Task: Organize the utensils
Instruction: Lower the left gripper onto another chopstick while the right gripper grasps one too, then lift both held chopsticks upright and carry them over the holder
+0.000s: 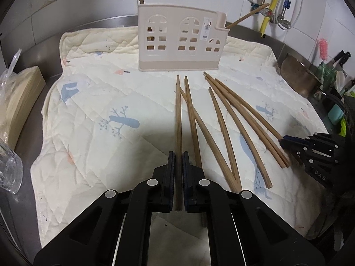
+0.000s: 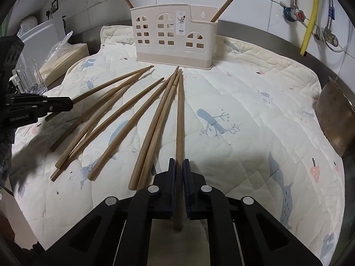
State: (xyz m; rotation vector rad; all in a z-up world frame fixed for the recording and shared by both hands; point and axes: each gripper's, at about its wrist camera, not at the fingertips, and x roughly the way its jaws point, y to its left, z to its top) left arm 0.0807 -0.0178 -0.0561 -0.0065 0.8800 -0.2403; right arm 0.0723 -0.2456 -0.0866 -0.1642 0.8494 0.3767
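In the left wrist view, the left gripper (image 1: pixel 178 155) sits at the bottom centre of the frame, its fingers (image 1: pixel 170 168) clamped on the thick end of one wooden chopstick (image 1: pixel 178 115), which runs straight up the frame toward the holder. In the right wrist view, the right gripper (image 2: pixel 179 163) is likewise at the bottom centre, its fingers (image 2: pixel 171 173) pressed together on another chopstick (image 2: pixel 180 119) whose butt end pokes out behind the pads. Just left of that one, the loose chopsticks (image 2: pixel 124 119) fan across the quilted mat (image 2: pixel 244 102), tips converging toward the upper middle. There the cream utensil holder (image 2: pixel 175 42), shaped like a house with windows, stands upright on the mat; two chopsticks already lean out of it, one at each end. A clear glass (image 2: pixel 31 77) stands at the left edge on the steel surface (image 2: pixel 277 40), and a metal pot (image 2: pixel 335 122) sits at the right.
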